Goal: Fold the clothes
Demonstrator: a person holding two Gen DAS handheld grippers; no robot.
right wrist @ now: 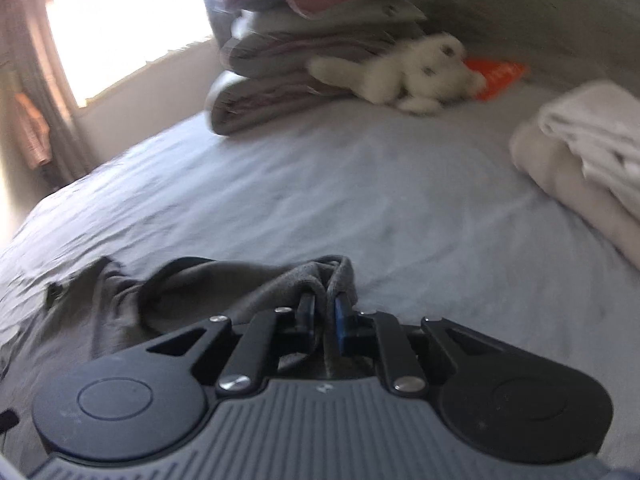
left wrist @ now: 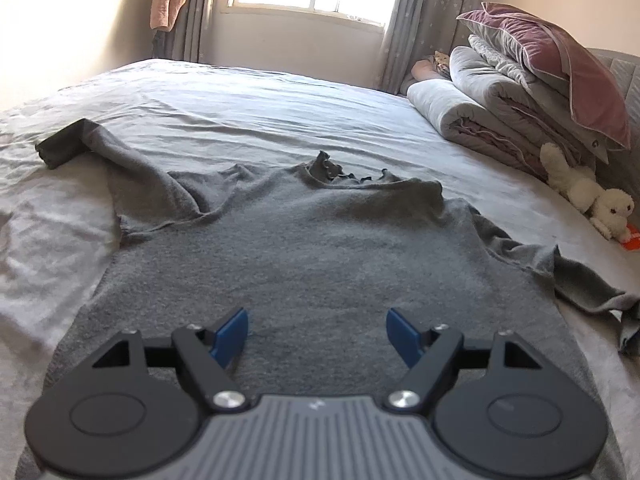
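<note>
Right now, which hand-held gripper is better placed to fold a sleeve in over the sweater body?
Right. The right hand-held gripper is already shut on the grey sweater sleeve. The left hand-held gripper is open, hovering above the sweater's lower body, holding nothing.

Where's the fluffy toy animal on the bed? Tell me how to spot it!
Look at the big bed with the pale sheet, then at the tall stack of folded quilts by the headboard. The white stuffed animal lies at the foot of that stack, next to something orange. It is the only fluffy white thing with dark eyes; everything around it is flat folded cloth.
</note>
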